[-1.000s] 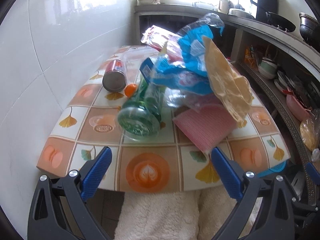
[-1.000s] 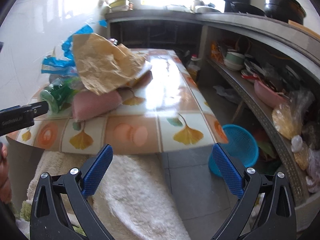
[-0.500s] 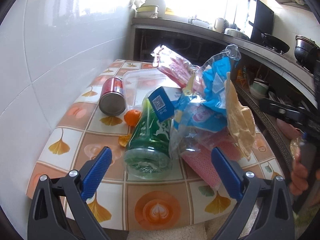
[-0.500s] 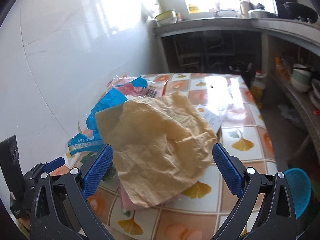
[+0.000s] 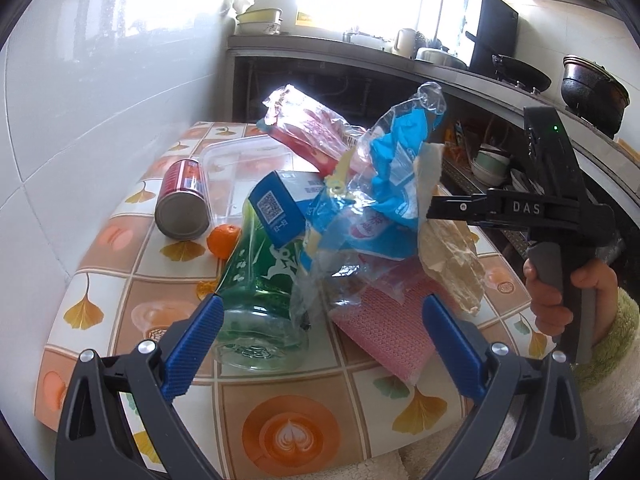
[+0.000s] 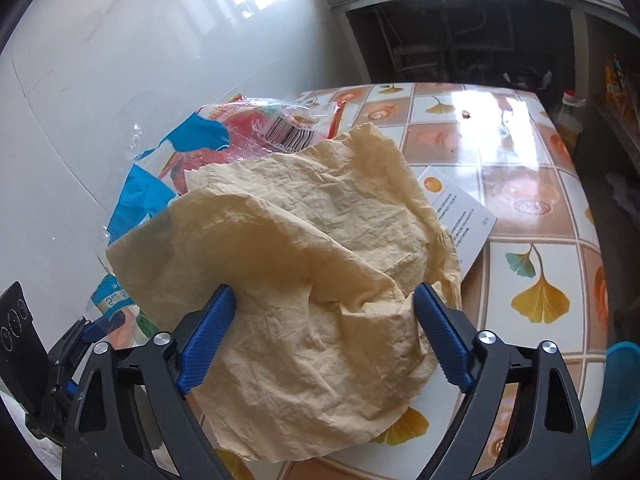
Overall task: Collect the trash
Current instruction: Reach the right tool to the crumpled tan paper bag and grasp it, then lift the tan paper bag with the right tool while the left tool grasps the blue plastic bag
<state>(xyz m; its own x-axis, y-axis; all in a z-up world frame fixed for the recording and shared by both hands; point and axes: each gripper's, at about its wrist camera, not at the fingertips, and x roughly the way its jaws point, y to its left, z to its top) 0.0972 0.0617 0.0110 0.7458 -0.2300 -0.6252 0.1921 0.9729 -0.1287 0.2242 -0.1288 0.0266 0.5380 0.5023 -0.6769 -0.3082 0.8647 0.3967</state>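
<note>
- White wall tiles [image 5: 80,92] back a bench [image 5: 280,420] with a leaf-pattern top.
- Trash lies heaped mid-bench: crumpled brown paper [image 6: 304,280] over wrappers, a green bottle [image 5: 264,300] and a red can [image 5: 182,204].
- Right gripper [image 6: 320,336]: jaws have just been closing around the paper, pads at its folds.
- Left gripper [image 5: 320,344]: jaws open, nothing gripped.

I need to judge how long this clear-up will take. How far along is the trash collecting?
Barely begun. The right hand-held gripper has just been closing around the crumpled brown paper, not yet clamped. The green bottle, red can and blue wrapper still lie on the table.
</note>
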